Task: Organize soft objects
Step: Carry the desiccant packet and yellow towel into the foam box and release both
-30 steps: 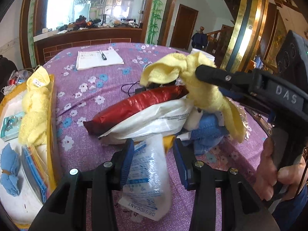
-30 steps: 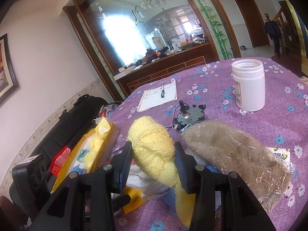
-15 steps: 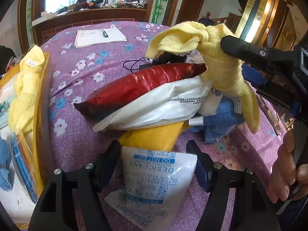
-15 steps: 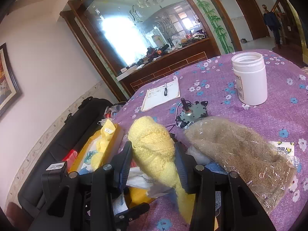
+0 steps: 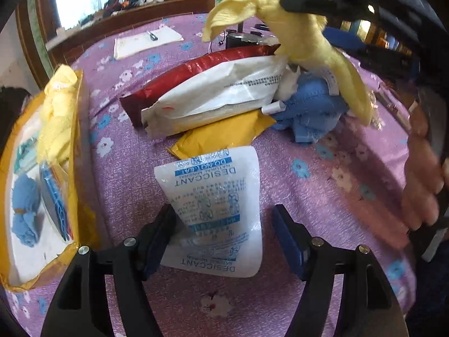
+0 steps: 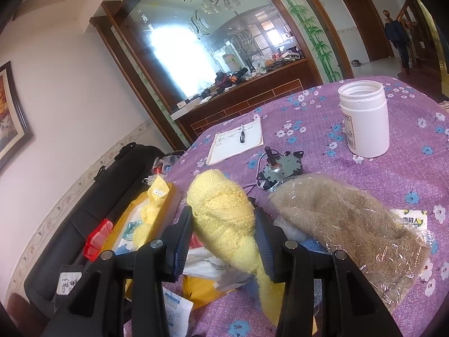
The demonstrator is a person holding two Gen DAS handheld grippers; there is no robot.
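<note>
Left gripper (image 5: pixel 223 231) apart over desiccant packet (image 5: pixel 214 210); right gripper (image 6: pixel 223 231) clamps yellow towel (image 6: pixel 224 213) above piled pouches (image 5: pixel 213 95)

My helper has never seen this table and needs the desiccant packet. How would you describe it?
On the purple flowered tablecloth, find the pile of pouches. Nearest the camera, just before the yellow pouch, lies the desiccant packet, flat between the left gripper's open fingers. It alone is white with blue lettering.

Two yellow towels (image 5: pixel 303 39) (image 5: pixel 56 118), two blue cloths (image 5: pixel 311 106) (image 5: pixel 25 210), one desiccant pouch (image 5: pixel 216 210), one white jar (image 6: pixel 364 118)
</note>
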